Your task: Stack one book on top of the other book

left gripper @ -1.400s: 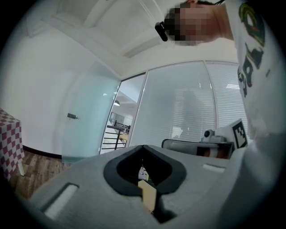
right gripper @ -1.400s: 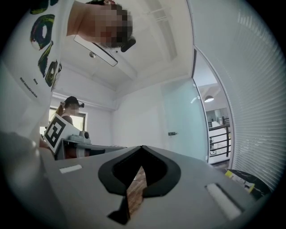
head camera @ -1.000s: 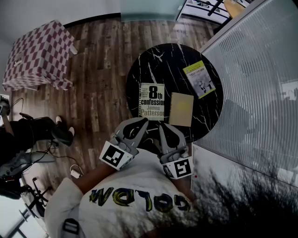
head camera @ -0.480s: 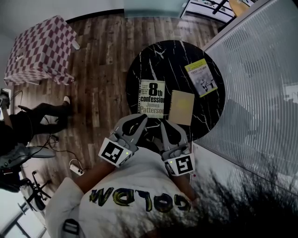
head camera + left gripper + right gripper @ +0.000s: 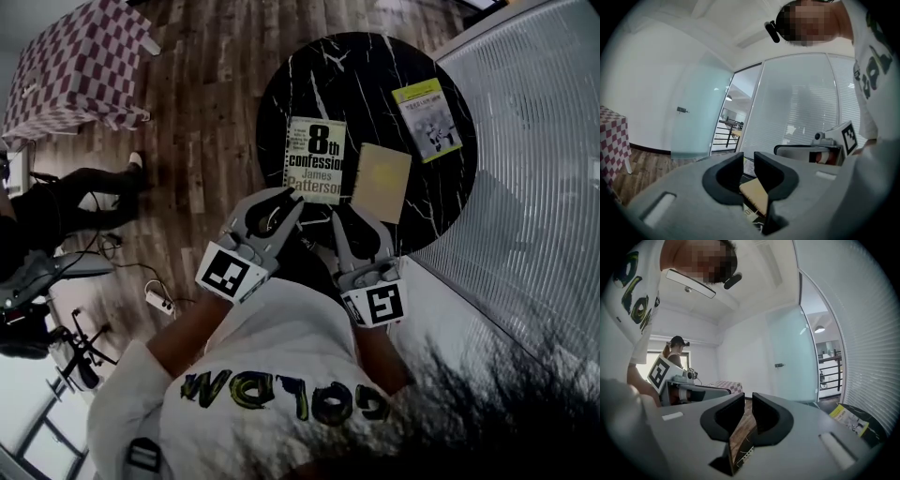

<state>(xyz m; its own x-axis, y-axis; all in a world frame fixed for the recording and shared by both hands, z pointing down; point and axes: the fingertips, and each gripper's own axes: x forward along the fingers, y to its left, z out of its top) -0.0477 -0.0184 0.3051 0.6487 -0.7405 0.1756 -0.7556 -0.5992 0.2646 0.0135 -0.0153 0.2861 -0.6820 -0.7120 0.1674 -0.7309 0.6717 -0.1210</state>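
Both grippers are at the near rim of the round black marble table (image 5: 361, 80), side by side, and nothing is stacked yet. The white book (image 5: 315, 161) lies flat on the table's near-left part as the head view has it, and the tan book (image 5: 381, 182) lies flat just to its right, the two close but not overlapping. A yellow-green book (image 5: 428, 119) sits apart from them toward the table's right rim. The left gripper (image 5: 292, 201) reaches in over the rim with its tips right at the white book's near edge; whether they touch it I cannot tell. Its jaws have just been opening and stand a narrow slot apart with nothing between the pads, only the tan book showing beyond the gap. The right gripper (image 5: 339, 218) points at the rim just below the tan book's near edge. Its jaws too have just been opening, a thin gap, nothing between them, wooden floor (image 5: 202, 141) showing through. Off the table's far-left side stands a red-and-white checkered cloth (image 5: 75, 70).
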